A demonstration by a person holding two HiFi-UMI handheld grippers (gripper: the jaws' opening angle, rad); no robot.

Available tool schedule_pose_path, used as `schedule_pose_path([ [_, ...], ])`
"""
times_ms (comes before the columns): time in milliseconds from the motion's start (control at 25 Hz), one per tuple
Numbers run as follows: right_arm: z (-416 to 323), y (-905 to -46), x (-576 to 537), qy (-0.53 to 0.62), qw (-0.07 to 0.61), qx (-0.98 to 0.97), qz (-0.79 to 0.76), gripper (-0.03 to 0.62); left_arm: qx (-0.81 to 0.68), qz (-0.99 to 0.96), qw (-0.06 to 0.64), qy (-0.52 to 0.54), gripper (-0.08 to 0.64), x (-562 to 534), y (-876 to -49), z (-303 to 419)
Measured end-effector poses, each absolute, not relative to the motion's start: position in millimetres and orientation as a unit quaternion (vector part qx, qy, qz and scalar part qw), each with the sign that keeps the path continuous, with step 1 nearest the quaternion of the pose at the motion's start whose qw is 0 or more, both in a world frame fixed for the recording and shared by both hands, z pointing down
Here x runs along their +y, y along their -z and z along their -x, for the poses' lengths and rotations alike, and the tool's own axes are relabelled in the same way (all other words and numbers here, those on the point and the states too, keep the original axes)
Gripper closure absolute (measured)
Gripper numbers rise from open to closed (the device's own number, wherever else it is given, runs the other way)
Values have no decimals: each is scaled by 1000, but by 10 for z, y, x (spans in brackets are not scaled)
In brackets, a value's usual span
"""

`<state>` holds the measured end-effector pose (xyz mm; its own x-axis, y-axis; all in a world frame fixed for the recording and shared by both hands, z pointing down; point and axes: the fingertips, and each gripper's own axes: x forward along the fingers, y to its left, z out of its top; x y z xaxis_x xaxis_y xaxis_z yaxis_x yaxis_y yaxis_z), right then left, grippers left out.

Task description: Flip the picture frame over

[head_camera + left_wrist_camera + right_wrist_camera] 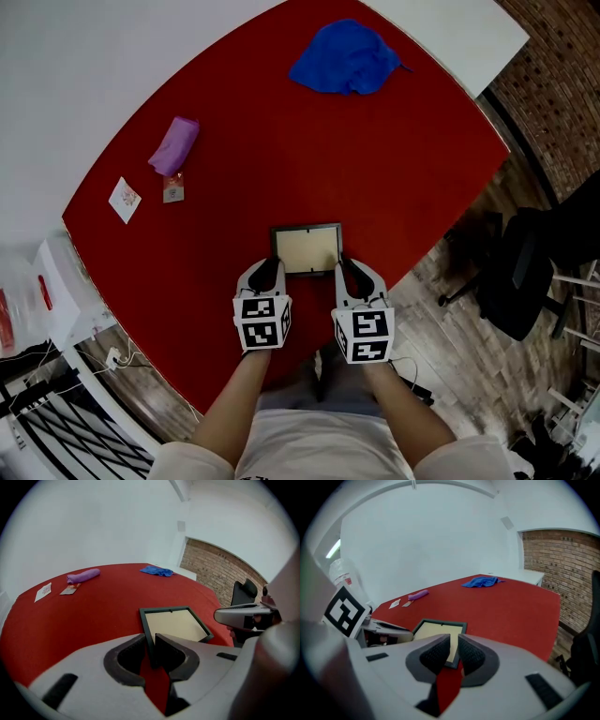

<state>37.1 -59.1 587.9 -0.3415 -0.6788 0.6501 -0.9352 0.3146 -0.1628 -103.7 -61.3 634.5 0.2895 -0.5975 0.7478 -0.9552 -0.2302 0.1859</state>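
So the big red counter is taking up most of the head view, with a black office chair sitting off its right side on the wood floor. A crumpled blue cloth is lying way over at the far edge.

The left gripper and right gripper are both pointing down at the near edge of the counter, side by side, one at each near corner of the picture frame. The frame is lying flat on the red surface, dark border all around, cream panel facing up.

The left gripper's jaws are standing partly apart, straddling the frame's left rail, with a sliver of red showing beside the rail, so it isn't pinching anything. The right gripper is looking much the same: jaws a little apart, the frame's near right corner showing in the gap, no clear squeeze on it.

Well off to the left, a purple bundle is lying by a small packet and a white card.
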Motion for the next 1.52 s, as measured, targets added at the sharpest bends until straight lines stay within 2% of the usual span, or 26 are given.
schedule_pose_path([
  [280, -419, -5999, -642, -277, 255, -768, -519, 560, -531, -728, 339, -270, 499, -654, -6369, 1024],
  [760, -415, -6258, -697, -317, 280, -744, -518, 558, -535, -730, 323, -277, 499, -658, -6368, 1024],
  [1080, -396, -6244, -725, -345, 290, -725, -520, 500, -540, -729, 317, -277, 499, -650, -6365, 1028],
  [1280, -381, -6371, -686, -376, 288, -715, -514, 502, -540, -729, 321, -273, 499, -647, -6374, 1022],
  [1520, -414, -6279, -730, -378, 272, -715, -521, 549, -535, -736, 304, -280, 499, -653, -6361, 1022],
])
